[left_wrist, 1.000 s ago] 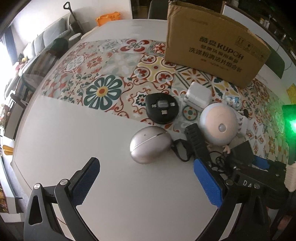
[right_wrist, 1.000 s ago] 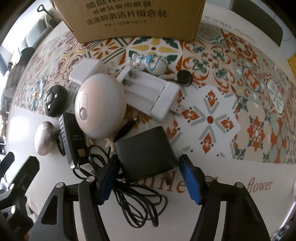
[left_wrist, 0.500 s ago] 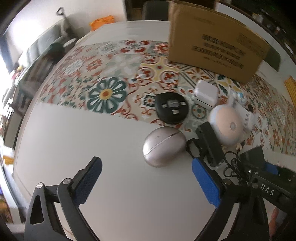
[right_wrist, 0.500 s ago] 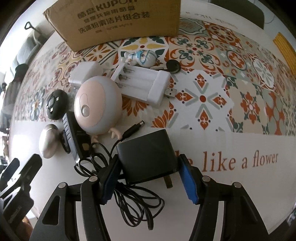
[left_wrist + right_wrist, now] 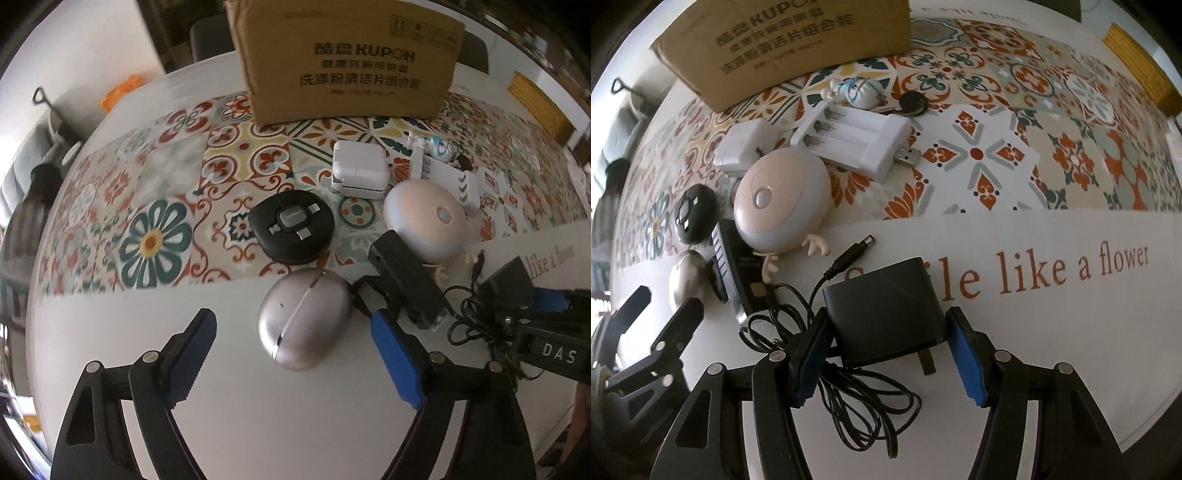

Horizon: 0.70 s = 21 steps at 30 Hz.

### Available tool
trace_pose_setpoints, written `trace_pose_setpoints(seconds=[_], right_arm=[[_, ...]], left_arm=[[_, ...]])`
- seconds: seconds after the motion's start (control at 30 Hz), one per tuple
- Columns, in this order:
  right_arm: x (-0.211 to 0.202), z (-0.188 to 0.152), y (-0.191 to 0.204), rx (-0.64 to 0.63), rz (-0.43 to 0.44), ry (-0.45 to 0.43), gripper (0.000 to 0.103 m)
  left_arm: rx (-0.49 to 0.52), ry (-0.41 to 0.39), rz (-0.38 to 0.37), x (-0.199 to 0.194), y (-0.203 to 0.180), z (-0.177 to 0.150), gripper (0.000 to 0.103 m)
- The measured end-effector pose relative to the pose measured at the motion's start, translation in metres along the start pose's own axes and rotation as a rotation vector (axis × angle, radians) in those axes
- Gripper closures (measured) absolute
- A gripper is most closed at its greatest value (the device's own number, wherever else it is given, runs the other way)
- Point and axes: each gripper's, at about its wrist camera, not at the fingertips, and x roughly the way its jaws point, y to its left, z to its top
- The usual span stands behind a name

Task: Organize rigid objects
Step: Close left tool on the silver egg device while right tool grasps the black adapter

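The right gripper (image 5: 888, 354) straddles the black adapter (image 5: 886, 314), unclamped; the left gripper (image 5: 291, 354) gapes at 6 o'clock of the silver case (image 5: 304, 317)

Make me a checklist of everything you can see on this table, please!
Surface: round table under a flowery cloth.
Job's things: black power adapter, silver egg case, pink round light, white charger, battery holder, black disc, black stick.
Clutter: small figurine.
Grippers: right gripper open around the adapter; left gripper open by the egg case.
Cables: tangled black cord.
Surroundings: cardboard box.
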Motion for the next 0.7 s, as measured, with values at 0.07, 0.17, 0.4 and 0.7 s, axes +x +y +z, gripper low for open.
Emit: trace_pose_setpoints(seconds=[0.07, 0.17, 0.4, 0.7], right_arm=[[0.001, -0.004, 0.003, 0.003, -0.013, -0.006, 0.041], [0.005, -0.007, 0.008, 0.008, -0.025, -0.009, 0.041], [0.007, -0.022, 0.013, 0.020, -0.042, -0.012, 0.041], [0.001, -0.007, 0.014, 0.034, -0.033, 0.008, 0.041]], left_arm=[[0.022, 0.009, -0.029, 0.006, 0.000, 0.002, 0.024], [0.036, 0.000, -0.056, 0.010, 0.001, 0.004, 0.026], [0.053, -0.008, -0.112, 0.017, 0.002, 0.005, 0.040], [0.090, -0.029, -0.085, 0.001, 0.005, -0.008, 0.039]])
